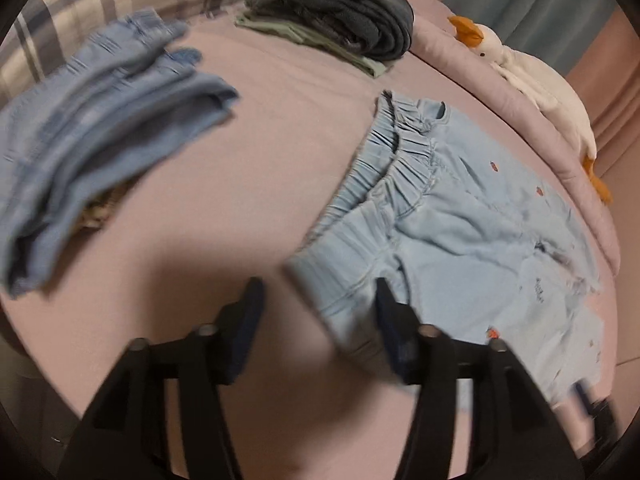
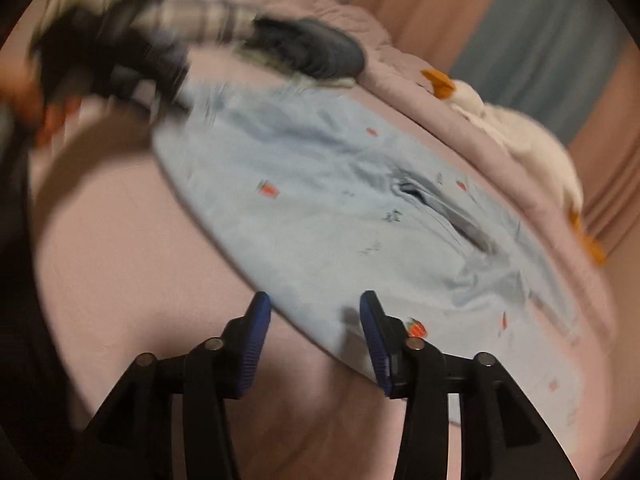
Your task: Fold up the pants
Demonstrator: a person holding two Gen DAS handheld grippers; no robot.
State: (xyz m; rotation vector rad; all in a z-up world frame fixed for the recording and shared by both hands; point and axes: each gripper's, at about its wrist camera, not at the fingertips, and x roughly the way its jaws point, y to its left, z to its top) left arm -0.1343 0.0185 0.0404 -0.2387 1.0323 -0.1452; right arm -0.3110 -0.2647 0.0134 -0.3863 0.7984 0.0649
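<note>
Left wrist view: denim pile (image 1: 100, 152) lay at 10 o'clock on the pink sheet (image 1: 280, 128); dark stack (image 1: 344, 12) at 12; light-blue pants (image 1: 460, 224) at 2 to 4, waistband toward 11; plush goose (image 1: 536, 76) at 2.

Left tongs (image 1: 316, 292) spread, nothing pinched; pants corner lay between the tips, toward the right one.

Right wrist view: right tongs (image 2: 314, 302) spread, nothing pinched; pants (image 2: 328, 200) edge ran between the tips, cloth stretching toward 1.
</note>
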